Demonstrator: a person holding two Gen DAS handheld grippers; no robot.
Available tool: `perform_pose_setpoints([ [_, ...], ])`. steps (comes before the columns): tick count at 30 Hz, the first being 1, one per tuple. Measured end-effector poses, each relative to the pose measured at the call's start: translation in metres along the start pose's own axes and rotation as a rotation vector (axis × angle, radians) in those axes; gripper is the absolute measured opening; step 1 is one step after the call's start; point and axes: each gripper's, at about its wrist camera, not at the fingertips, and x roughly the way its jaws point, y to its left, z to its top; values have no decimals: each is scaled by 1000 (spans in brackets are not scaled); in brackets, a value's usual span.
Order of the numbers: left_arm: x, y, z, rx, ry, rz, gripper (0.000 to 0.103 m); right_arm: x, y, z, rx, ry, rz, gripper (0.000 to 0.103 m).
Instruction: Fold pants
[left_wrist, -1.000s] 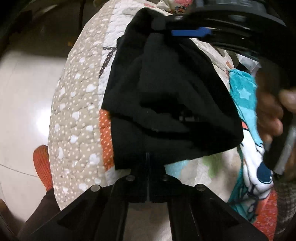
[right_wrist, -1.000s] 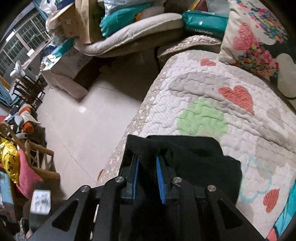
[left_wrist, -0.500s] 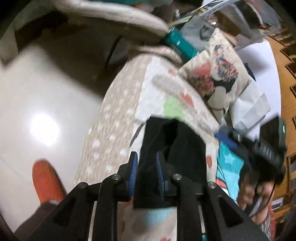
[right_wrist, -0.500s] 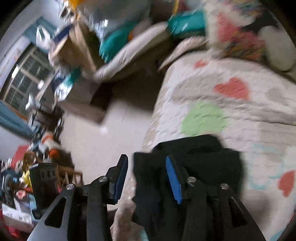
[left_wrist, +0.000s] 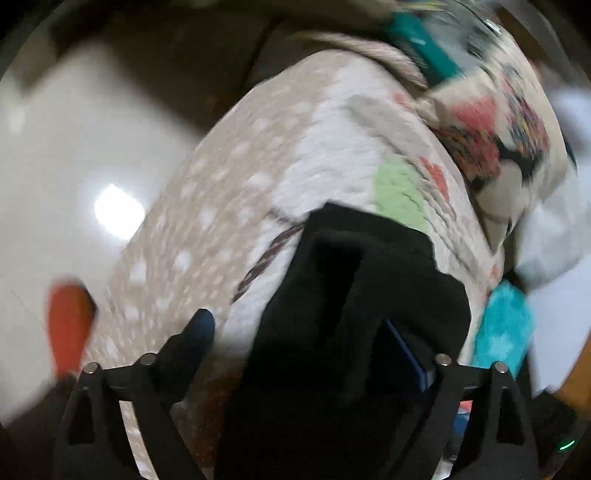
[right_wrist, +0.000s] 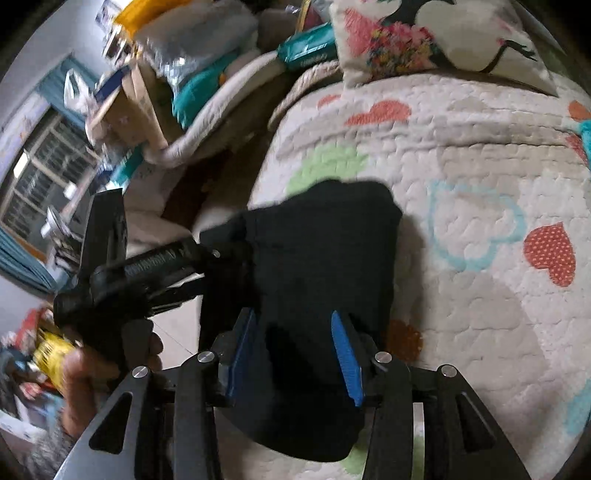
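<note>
The black pants (right_wrist: 325, 266) lie folded into a small bundle on the quilted bed cover (right_wrist: 480, 155), near its left edge. My right gripper (right_wrist: 295, 354) is open, its blue-padded jaws apart over the near end of the bundle. My left gripper (left_wrist: 306, 332) is open wide, with the pants (left_wrist: 362, 288) lying between its jaws; this view is blurred. The left gripper also shows in the right wrist view (right_wrist: 221, 254), at the left side of the bundle.
A patterned pillow (right_wrist: 436, 37) lies at the far end of the bed. The tiled floor (left_wrist: 74, 166) drops away left of the bed edge. Cluttered furniture and boxes (right_wrist: 155, 92) stand beyond. A teal cloth (left_wrist: 506, 325) lies right of the pants.
Both grippers have opened and let go of the pants, which now rest on the bed. The left gripper has swung and spread wide; the right has drawn back slightly.
</note>
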Motion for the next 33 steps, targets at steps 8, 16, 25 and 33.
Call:
perform_pose_setpoints([
  [8,-15,-21,-10,163,-77,168,90,3,25,-9,-154,-19,-70,67],
  [16,-46,-3,-15,145,-123,219,90,-36,4,-10,-113,-116,-85,67],
  [25,-79,-7,-21,176,-310,232,89,-44,-37,-18,21,-170,-98,67],
  [33,-91,-56,-47,387,-448,284,89,-46,-55,-17,89,-212,-96,67],
])
